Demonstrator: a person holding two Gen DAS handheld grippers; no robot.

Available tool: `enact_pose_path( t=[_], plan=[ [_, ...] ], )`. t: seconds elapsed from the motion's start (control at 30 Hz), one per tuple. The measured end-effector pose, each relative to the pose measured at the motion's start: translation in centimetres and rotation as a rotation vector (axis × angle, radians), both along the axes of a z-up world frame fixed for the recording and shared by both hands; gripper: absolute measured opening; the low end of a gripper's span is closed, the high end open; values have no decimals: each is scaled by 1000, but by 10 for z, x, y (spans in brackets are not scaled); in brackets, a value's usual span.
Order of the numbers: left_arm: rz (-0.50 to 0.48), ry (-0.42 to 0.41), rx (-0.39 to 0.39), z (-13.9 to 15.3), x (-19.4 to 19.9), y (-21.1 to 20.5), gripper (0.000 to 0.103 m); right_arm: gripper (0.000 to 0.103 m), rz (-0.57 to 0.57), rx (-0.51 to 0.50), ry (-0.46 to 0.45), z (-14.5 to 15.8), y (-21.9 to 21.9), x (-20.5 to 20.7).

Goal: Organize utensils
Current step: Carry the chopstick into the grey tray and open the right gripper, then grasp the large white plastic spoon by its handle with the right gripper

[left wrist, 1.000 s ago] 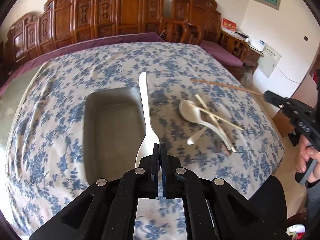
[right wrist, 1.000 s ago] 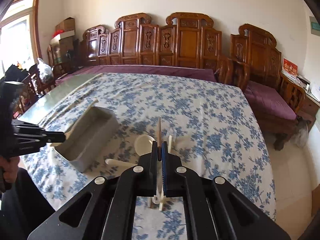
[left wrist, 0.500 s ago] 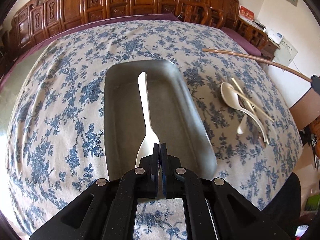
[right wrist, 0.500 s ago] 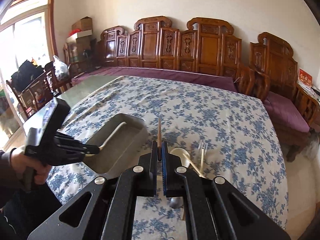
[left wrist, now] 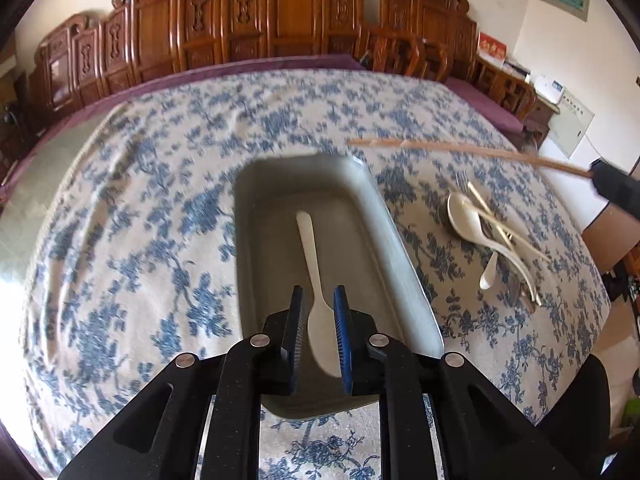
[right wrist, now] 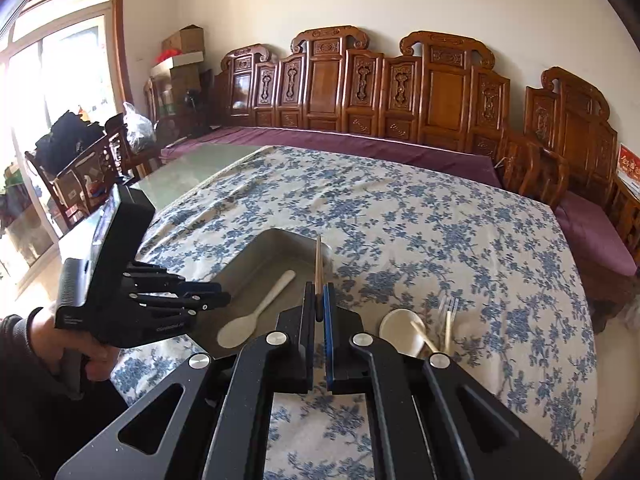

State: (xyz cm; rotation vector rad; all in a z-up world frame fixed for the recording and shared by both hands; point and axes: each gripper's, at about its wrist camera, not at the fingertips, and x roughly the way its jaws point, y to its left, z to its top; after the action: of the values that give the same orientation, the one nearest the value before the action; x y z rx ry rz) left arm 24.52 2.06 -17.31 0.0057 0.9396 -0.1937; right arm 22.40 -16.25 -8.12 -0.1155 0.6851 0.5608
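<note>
Now released: white spoon (left wrist: 316, 280) lies in the grey tray (left wrist: 384, 232), left tool (left wrist: 318, 320) spreading around it. Right tool (right wrist: 319, 304), pressed together, pinches a chopstick (right wrist: 318, 260); remaining utensils (left wrist: 492, 236) wait near the surface's right edge.

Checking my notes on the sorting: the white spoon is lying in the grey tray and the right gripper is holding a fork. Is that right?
Not quite. The white spoon does lie in the grey tray, but the right gripper is shut on a wooden chopstick, not a fork. The right wrist view shows the thin stick standing up from between its jaws.
</note>
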Motion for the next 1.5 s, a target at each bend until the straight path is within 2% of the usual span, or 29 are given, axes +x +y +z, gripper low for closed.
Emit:
enact_pose_path(
  t=[0.23, 0.63, 0.93, 1.17, 1.2, 1.23, 1.3, 1.5],
  plan=[
    [35, -66, -17, 22, -10, 24, 14, 5, 25, -36, 29, -17, 34, 4],
    [77, -99, 4, 29, -17, 52, 14, 5, 14, -101, 71, -54, 88, 18],
    [83, -105, -11, 31, -19, 59, 14, 6, 22, -91, 173, -83, 100, 12],
    [79, -110, -2, 33, -21, 57, 14, 10, 53, -76, 229, -92, 102, 12],
    [79, -110, -4, 33, -21, 57, 14, 11, 55, -78, 232, -93, 101, 11],
    [78, -113, -7, 33, -21, 57, 14, 17, 56, -74, 236, -93, 100, 11],
    [76, -116, -11, 35, -21, 55, 14, 23, 59, -57, 237, -90, 96, 10],
    [47, -132, -26, 37, -21, 39, 20, 23, 30, -14, 197, -68, 62, 5]
  ],
)
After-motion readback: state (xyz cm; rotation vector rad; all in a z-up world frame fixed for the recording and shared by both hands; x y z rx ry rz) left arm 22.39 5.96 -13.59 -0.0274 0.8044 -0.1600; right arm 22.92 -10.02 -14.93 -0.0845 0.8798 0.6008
